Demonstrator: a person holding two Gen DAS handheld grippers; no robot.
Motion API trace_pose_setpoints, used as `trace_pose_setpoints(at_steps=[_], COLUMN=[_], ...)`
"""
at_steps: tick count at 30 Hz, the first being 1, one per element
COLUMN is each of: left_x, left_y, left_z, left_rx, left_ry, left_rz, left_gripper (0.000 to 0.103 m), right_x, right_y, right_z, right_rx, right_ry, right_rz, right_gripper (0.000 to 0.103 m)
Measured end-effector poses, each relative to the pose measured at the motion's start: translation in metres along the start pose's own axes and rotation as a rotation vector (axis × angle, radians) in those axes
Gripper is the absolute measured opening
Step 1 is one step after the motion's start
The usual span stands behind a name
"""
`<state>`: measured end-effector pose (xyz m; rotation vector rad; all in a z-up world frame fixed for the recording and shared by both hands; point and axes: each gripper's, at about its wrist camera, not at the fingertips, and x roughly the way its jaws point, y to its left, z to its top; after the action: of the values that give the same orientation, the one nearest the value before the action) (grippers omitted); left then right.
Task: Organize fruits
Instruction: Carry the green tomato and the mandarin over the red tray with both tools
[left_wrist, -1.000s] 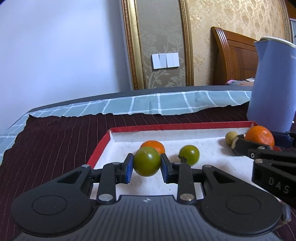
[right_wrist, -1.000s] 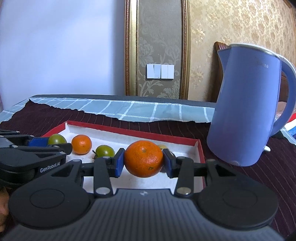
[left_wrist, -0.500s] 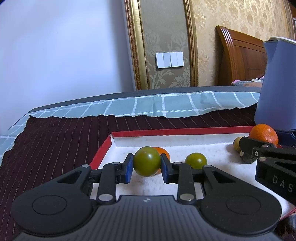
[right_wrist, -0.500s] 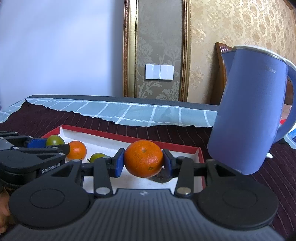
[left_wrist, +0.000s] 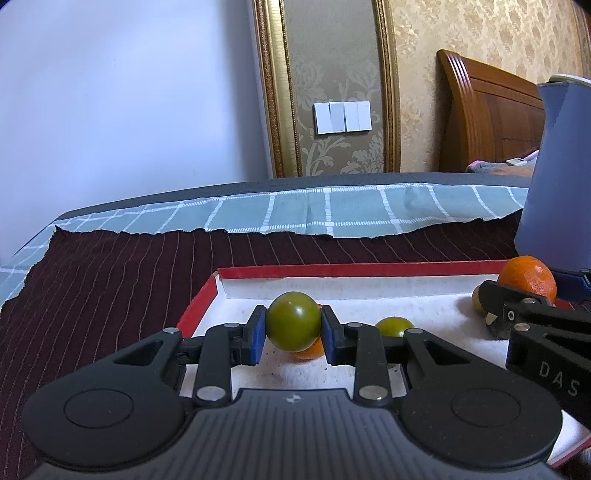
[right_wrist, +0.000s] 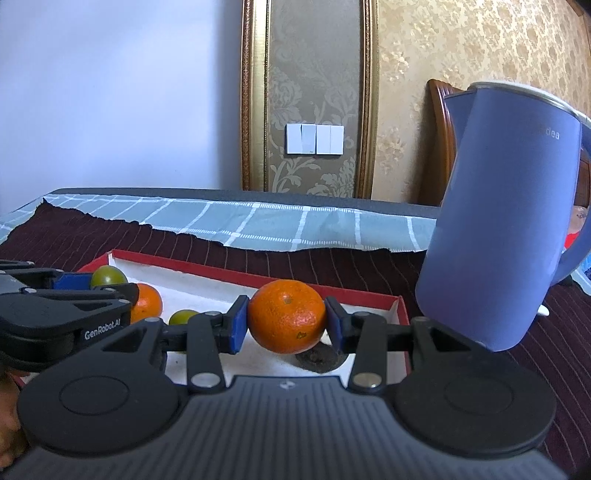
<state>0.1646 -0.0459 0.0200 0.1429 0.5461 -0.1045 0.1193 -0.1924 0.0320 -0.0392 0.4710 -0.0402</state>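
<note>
Nearest the lens, the left gripper is clamped on a green tomato, both blue pads pressed against its sides, the fruit held over the near-left part of the tray. Just behind and under it, at about six o'clock from the tomato, a small orange fruit peeks out on the tray's white lining. At three o'clock sits a second green tomato, loose on the lining.

Over on the right, the right gripper is closed tight on a mandarin, pads squeezing it from either side above the tray's right end. Beneath the mandarin, at five o'clock, lies a dark brownish lump; what it is cannot be told.

Beyond the tray's red rim runs the dark striped cloth, then a pale blue checked cloth. At two o'clock from the mandarin stands a blue kettle, just beside the tray's right corner. Farthest back, white wall switches hang between gilt frame strips.
</note>
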Motion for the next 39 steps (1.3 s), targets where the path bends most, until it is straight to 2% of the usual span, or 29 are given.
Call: trace_pose_setpoints(at_steps=[39], left_x=[0.013], left_y=[-0.007], left_z=[0.009], left_rx=[0.003], left_ry=[0.000], left_rz=[0.018], left_gripper=[0.030], right_x=[0.015], right_y=[-0.005], right_z=[0.010], right_rx=[0.032], right_ry=[-0.005], right_rz=[-0.010], right_gripper=[0.041])
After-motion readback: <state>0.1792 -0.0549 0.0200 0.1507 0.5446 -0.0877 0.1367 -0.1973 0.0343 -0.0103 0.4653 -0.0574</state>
